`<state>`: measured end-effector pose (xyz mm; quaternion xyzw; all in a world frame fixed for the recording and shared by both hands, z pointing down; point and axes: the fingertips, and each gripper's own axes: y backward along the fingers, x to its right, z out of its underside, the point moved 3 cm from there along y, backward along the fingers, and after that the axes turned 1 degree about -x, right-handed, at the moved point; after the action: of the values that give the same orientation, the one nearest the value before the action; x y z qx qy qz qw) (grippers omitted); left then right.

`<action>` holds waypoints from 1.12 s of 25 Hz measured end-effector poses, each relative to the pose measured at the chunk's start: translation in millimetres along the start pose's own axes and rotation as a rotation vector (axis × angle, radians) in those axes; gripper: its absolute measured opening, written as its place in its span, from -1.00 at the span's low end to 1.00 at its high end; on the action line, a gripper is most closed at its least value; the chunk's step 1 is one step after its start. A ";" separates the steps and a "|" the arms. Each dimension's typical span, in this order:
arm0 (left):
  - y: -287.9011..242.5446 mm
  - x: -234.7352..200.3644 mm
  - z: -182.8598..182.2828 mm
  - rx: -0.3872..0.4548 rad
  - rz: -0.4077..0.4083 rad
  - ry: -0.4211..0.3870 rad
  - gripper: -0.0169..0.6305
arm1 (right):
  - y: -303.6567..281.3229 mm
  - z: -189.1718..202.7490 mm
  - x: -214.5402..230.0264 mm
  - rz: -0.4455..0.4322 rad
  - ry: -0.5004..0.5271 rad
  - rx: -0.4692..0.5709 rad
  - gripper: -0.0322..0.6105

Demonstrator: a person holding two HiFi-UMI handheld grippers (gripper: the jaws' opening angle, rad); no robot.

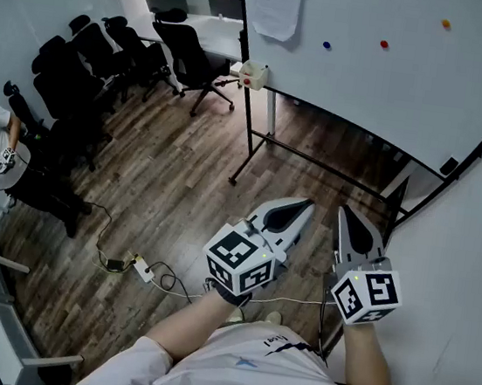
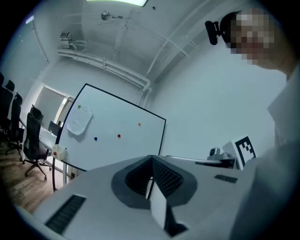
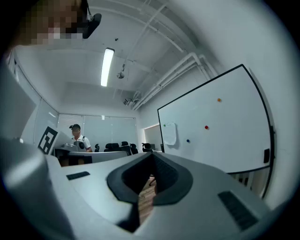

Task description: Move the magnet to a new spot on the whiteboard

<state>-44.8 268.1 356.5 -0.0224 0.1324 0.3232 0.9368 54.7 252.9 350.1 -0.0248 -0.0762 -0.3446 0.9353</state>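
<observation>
Both tools sit at 5 o'clock in the head view: left gripper (image 1: 303, 206) and right gripper (image 1: 345, 213), level, each with its jaws closed together and nothing between them. The step in hand, I judge, is the approach; no magnet is touched yet. At 8 o'clock a cable (image 1: 151, 272) trails over the wood floor. At 1 o'clock, well apart, stands the whiteboard (image 1: 395, 93), carrying a blue magnet (image 1: 326, 44), red magnet (image 1: 384, 44) and orange magnet (image 1: 445, 24); which one is meant I cannot tell. Next, one gripper must reach the board, open, and close on a magnet. The marker tray (image 1: 253, 74) at 12 o'clock and the stand leg (image 1: 250, 136) lie near the path; the office chairs (image 1: 80, 78) at 10 o'clock do not.
</observation>
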 end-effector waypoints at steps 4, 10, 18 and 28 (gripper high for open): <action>-5.6 5.7 -2.4 0.001 0.001 -0.008 -0.91 | 4.2 -6.9 6.1 -0.001 -0.001 0.007 -0.86; -13.0 2.6 -7.2 0.012 -0.014 -0.028 -0.91 | 7.8 -16.3 19.7 -0.013 -0.024 0.040 -0.86; -18.5 -4.9 2.0 0.017 -0.067 -0.027 -0.91 | 16.7 -10.7 39.2 -0.019 -0.035 0.044 -0.86; -38.9 -3.3 17.5 0.003 -0.079 -0.018 -0.91 | 11.7 -2.0 60.1 -0.025 -0.034 0.033 -0.86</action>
<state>-19.4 237.6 372.6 -0.0233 0.1233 0.2858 0.9500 107.7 223.2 357.8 -0.0142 -0.0983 -0.3546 0.9297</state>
